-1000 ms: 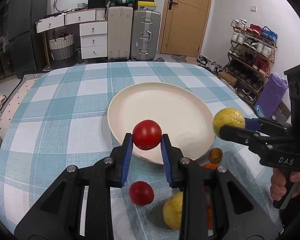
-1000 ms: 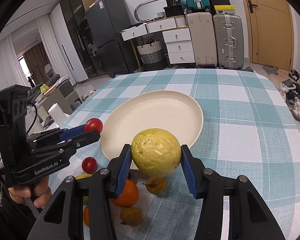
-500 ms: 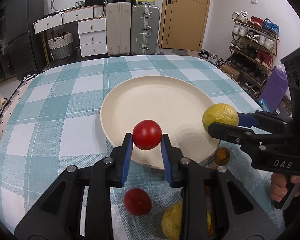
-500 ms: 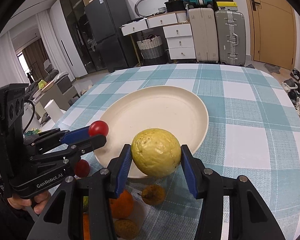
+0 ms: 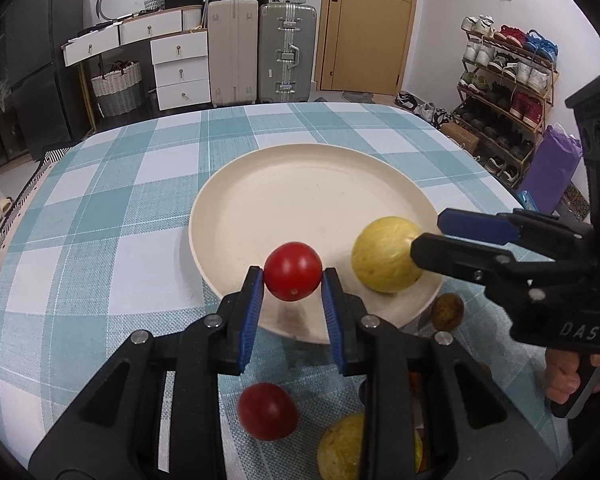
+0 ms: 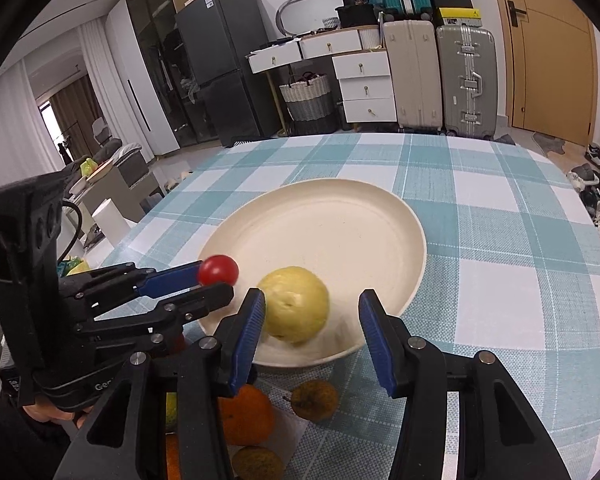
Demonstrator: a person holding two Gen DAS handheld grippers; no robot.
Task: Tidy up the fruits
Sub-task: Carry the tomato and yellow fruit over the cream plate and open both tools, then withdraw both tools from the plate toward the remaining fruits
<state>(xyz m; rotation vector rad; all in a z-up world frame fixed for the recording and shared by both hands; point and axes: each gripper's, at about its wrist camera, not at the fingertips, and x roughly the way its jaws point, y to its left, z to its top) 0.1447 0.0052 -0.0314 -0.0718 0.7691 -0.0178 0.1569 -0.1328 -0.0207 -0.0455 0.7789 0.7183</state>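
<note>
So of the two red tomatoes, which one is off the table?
The tomato clamped in the left tool, above the plate's near rim. The other tomato lies on the tablecloth below.

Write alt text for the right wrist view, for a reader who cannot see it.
The right gripper stands open around a yellow guava-like fruit resting on the cream plate, its right pad clear of the fruit. Beside it, the left gripper holds a small red tomato over the plate's near-left rim, on a teal checked tablecloth.

Standing behind the teal-checked tablecloth (image 5: 100,216): 2 hard-shell suitcases (image 5: 260,52), white drawers (image 5: 180,68), woven basket (image 5: 118,88), shoe rack (image 5: 504,92).
</note>
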